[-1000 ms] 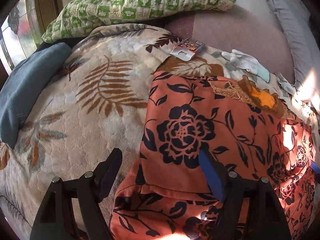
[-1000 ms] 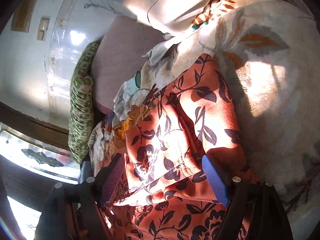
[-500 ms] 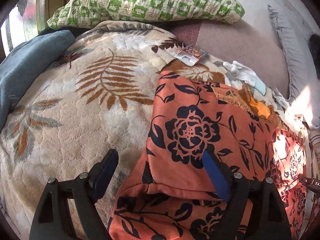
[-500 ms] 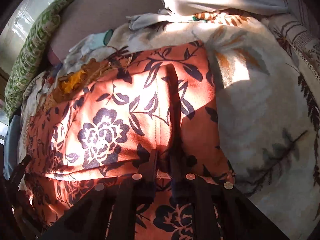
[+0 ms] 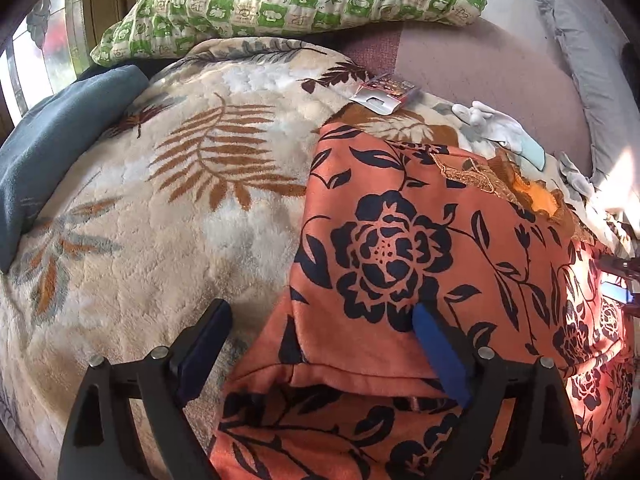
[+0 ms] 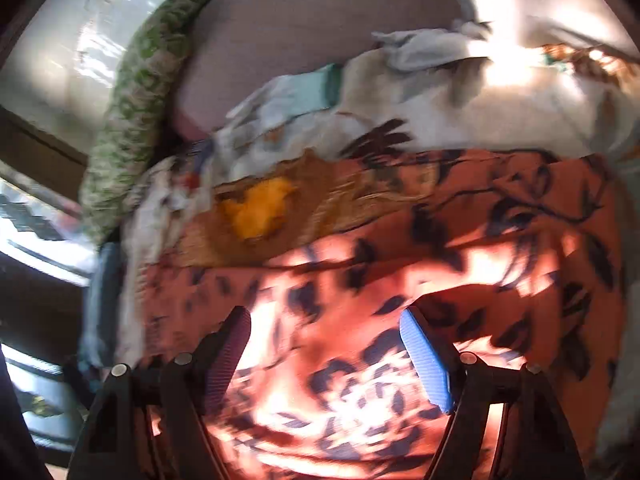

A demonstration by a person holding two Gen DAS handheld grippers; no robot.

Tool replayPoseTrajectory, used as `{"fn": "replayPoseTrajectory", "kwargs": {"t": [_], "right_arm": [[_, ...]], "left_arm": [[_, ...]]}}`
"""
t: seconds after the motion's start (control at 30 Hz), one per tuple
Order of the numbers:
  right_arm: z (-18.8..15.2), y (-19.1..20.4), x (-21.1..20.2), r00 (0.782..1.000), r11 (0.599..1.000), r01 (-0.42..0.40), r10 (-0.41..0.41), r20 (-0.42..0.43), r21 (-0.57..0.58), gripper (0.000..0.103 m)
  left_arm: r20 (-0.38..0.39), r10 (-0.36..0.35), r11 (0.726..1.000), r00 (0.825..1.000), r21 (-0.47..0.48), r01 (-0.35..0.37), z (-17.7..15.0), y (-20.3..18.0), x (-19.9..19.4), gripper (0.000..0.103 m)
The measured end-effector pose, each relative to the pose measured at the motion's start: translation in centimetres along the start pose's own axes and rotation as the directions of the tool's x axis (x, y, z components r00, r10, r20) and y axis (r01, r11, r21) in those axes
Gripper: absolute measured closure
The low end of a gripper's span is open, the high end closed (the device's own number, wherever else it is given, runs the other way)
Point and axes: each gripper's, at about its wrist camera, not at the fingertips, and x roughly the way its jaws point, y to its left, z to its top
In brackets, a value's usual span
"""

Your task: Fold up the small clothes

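An orange garment with black flowers (image 5: 400, 248) lies folded over on a cream leaf-print blanket (image 5: 160, 220). My left gripper (image 5: 320, 344) is open just above its near left corner, the right blue pad over the cloth, the left pad over the blanket. My right gripper (image 6: 324, 344) is open and empty above the same garment (image 6: 460, 240), in a blurred view. A brown and yellow embroidered cloth (image 5: 520, 192) lies at the garment's far edge and also shows in the right wrist view (image 6: 260, 208).
A green checked pillow (image 5: 288, 4) lies at the back. A folded blue-grey blanket (image 5: 52, 152) lies at the left. A small packet (image 5: 384, 90) and white cloths (image 5: 496, 128) lie on the mauve sheet (image 5: 480, 64) behind the garment.
My right gripper was shut on a fold of the garment half a second ago; it has let go, opened and swung away. My left gripper stays open and has hardly moved.
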Motion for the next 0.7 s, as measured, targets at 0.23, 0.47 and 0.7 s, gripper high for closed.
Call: {"fn": "replayPoseTrajectory", "kwargs": {"t": [0.23,0.47,0.7], "right_arm": [[-1.0,-0.3,-4.4,0.985,1.000,-0.026,0.026,0.172,-0.007,0.027],[-1.7,-3.0,-6.1,0.978,0.994,0.007,-0.030,0.209,0.109,0.025],[-1.7,-4.0,-5.4,0.987,0.988,0.065,-0.084,0.135,0.142,0.024]], "left_arm": [[0.001,0.007,1.000,1.000,-0.008,-0.007,0.1,-0.1,0.2,0.010],[0.008,-0.001,1.000,1.000,-0.018,0.001,-0.1,0.2,0.0,0.009],[0.013,0.001,1.000,1.000,-0.022,0.000,-0.2,0.1,0.0,0.009]]}}
